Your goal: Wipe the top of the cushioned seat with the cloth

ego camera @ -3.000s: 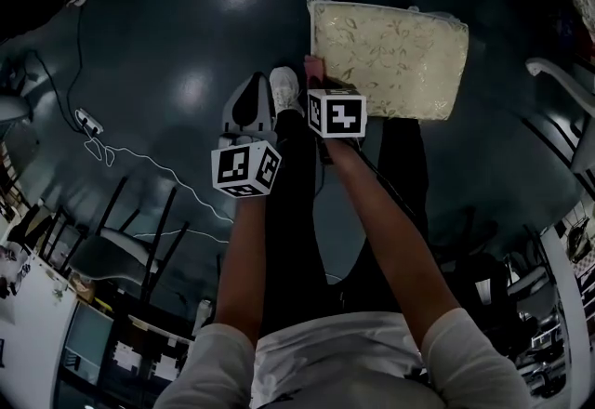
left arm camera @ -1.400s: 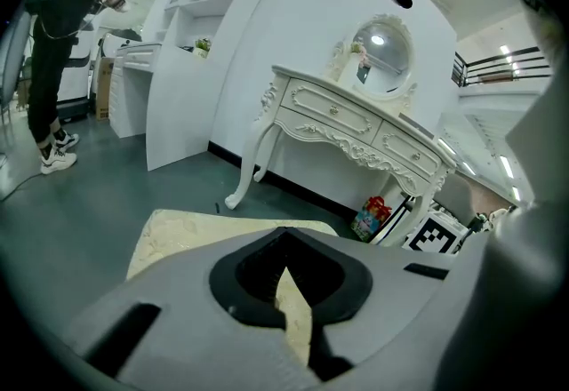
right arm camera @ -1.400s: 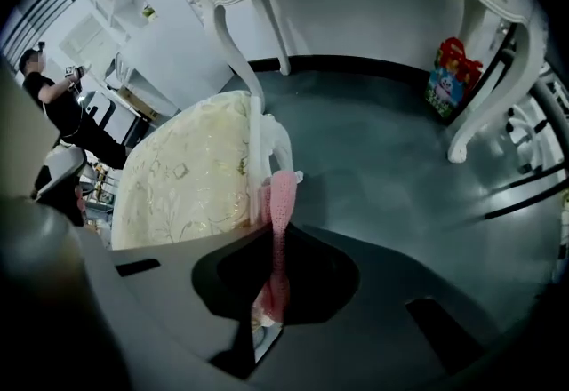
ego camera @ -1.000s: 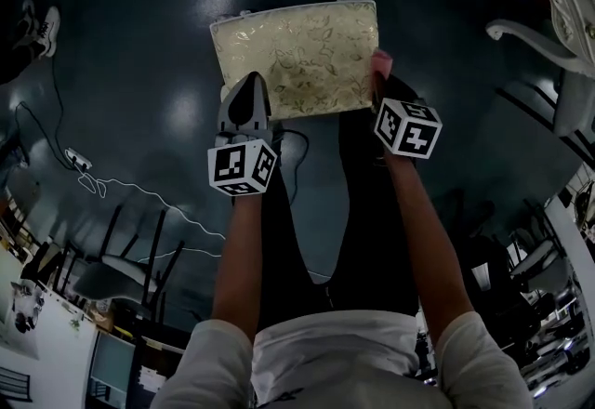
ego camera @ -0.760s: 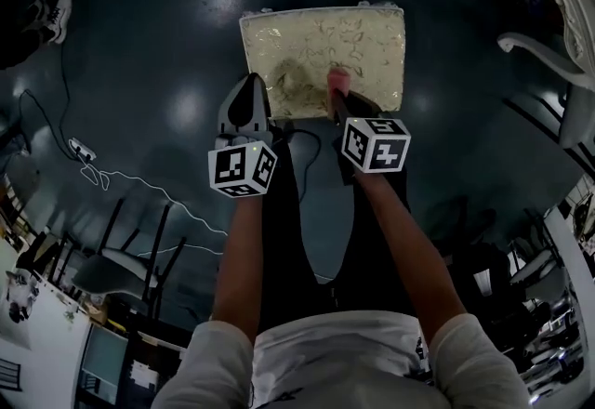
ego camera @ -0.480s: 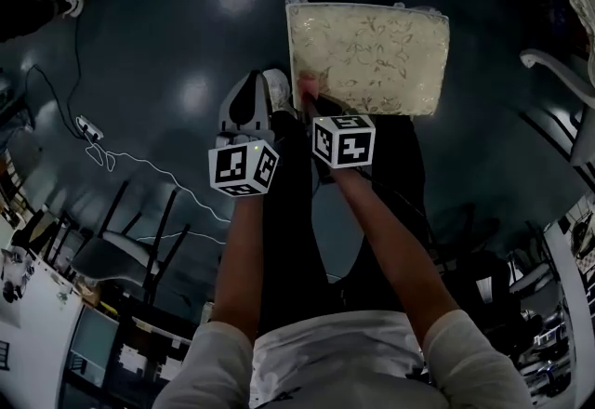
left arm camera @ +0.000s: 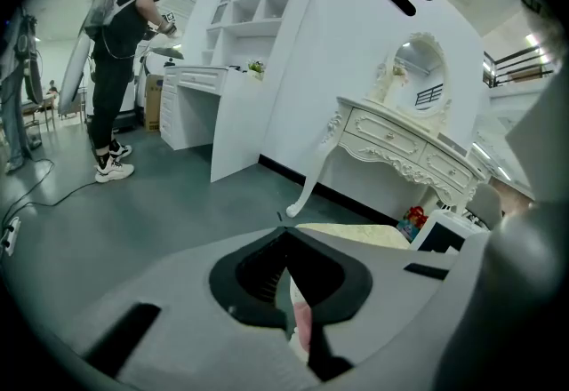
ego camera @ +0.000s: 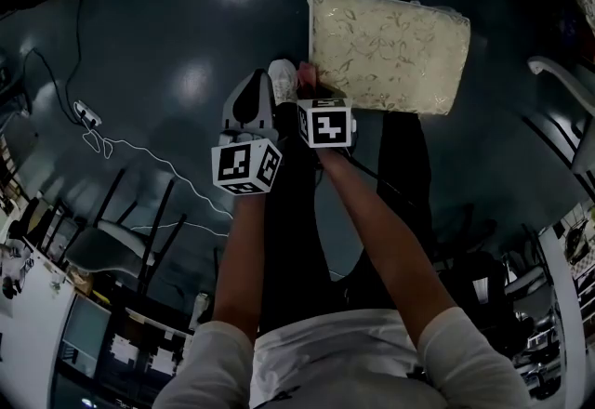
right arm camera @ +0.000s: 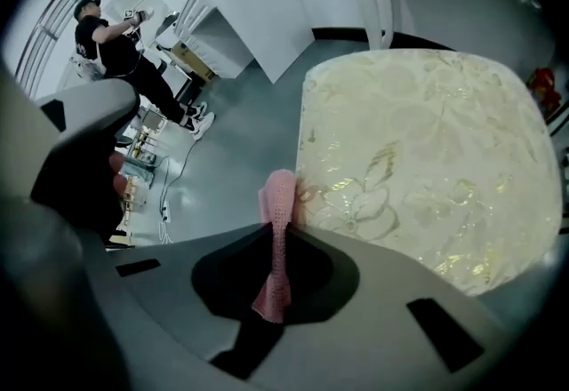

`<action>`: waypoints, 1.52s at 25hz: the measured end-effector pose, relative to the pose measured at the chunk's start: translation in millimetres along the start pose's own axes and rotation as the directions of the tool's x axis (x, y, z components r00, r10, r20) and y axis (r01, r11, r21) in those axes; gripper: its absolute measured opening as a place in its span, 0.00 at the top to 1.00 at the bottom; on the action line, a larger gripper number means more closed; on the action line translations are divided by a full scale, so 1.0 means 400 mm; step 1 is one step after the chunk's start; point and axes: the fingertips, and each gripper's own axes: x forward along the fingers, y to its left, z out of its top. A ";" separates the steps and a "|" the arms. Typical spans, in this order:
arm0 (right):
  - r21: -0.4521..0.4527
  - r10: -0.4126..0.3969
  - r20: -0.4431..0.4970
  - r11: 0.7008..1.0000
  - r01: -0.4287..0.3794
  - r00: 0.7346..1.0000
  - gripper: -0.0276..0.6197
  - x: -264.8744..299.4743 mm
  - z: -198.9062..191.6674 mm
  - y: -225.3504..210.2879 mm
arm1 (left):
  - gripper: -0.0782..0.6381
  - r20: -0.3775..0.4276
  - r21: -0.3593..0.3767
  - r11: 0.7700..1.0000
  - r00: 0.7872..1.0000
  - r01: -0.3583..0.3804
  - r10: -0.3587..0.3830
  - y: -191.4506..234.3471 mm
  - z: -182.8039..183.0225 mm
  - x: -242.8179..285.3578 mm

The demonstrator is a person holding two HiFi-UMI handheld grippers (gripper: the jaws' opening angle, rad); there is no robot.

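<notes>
Sheeny brocade fabric on the cushioned seat (right arm camera: 427, 158); matt, open-knit cloth (right arm camera: 277, 211); glossy floor (ego camera: 186, 7).

Bare floor (ego camera: 186, 7) lies open from 9 to 12 o'clock of the cushioned seat (ego camera: 390, 49). At 8 o'clock a shoe (ego camera: 282, 82) and the left hand-held gripper (ego camera: 251, 100) crowd its corner, with a cable (ego camera: 104, 147) and chairs (ego camera: 112, 240) beyond. White furniture (ego camera: 558, 72) stands at 3 o'clock.

no readable text, labels or numbers anywhere

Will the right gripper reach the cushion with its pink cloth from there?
Probably yes. The right gripper pinches the pink cloth right at the cushion's near edge, and nothing lies between them.
</notes>
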 end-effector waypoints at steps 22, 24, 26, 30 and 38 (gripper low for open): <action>0.230 -0.203 0.139 0.959 0.168 0.969 0.92 -0.311 -0.039 -0.564 | 0.88 -0.048 0.046 0.987 0.987 0.155 -0.153 -0.373 -0.066 0.157; 0.234 -0.215 0.142 0.956 0.179 0.966 0.92 -0.329 -0.041 -0.601 | 0.88 -0.049 0.051 0.984 0.985 0.169 -0.166 -0.413 -0.069 0.172; 0.228 -0.230 0.148 0.954 0.193 0.962 0.92 -0.345 -0.046 -0.631 | 0.88 -0.054 0.054 0.982 0.982 0.182 -0.179 -0.452 -0.077 0.182; 0.214 -0.295 0.171 0.942 0.257 0.940 0.92 -0.384 -0.051 -0.708 | 0.88 -0.064 0.065 0.976 0.977 0.208 -0.204 -0.521 -0.089 0.197; 0.218 -0.234 0.148 0.955 0.200 0.961 0.92 -0.367 -0.075 -0.843 | 0.88 -0.050 0.050 0.977 0.977 0.208 -0.206 -0.580 -0.090 0.206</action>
